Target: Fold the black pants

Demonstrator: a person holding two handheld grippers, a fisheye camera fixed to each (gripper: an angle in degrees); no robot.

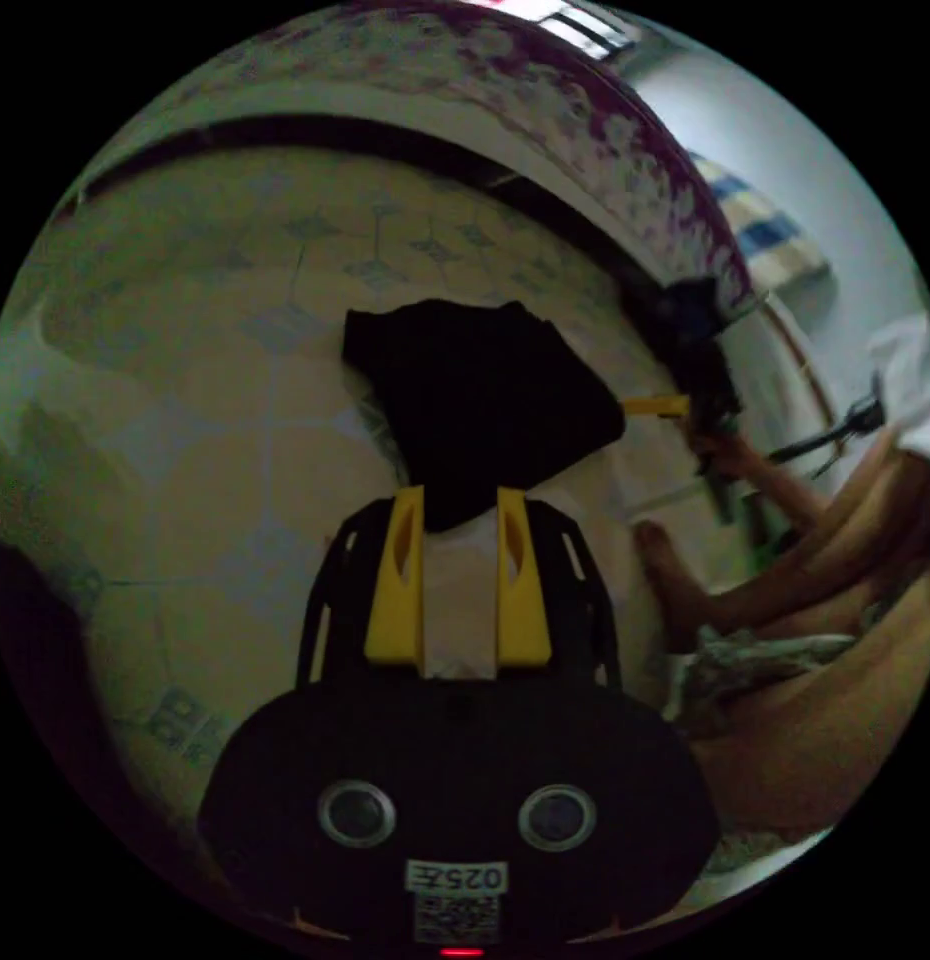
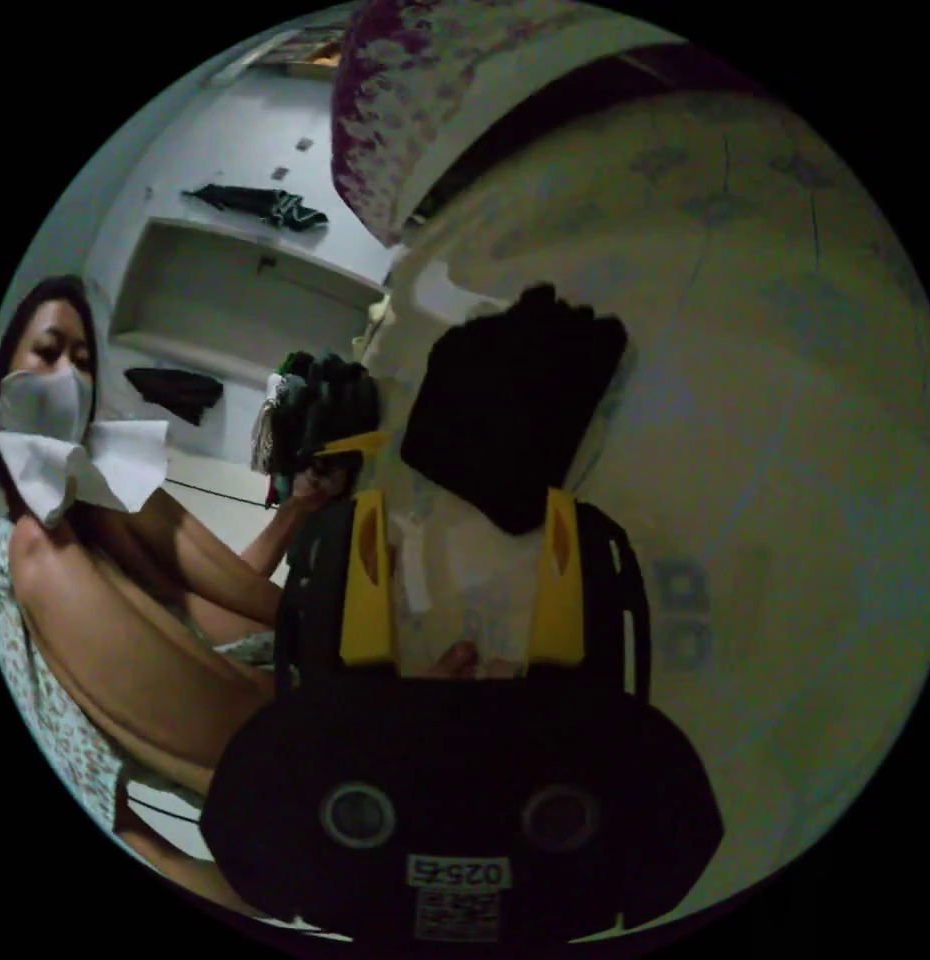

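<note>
Pants (image 1: 480,405) of black cloth hang in a bunched lump above the tiled floor (image 1: 185,400), and a tip of them reaches down between the yellow jaws of the left gripper (image 1: 461,505); the jaws stand well apart, so I cannot tell if they really pinch it. In the right gripper view the same lump (image 2: 510,410) points between the jaws of the right gripper (image 2: 465,510), which also stand apart. The cloth looks soft, light and limp, so I judge a hold on the waistband or a hem is best.
</note>
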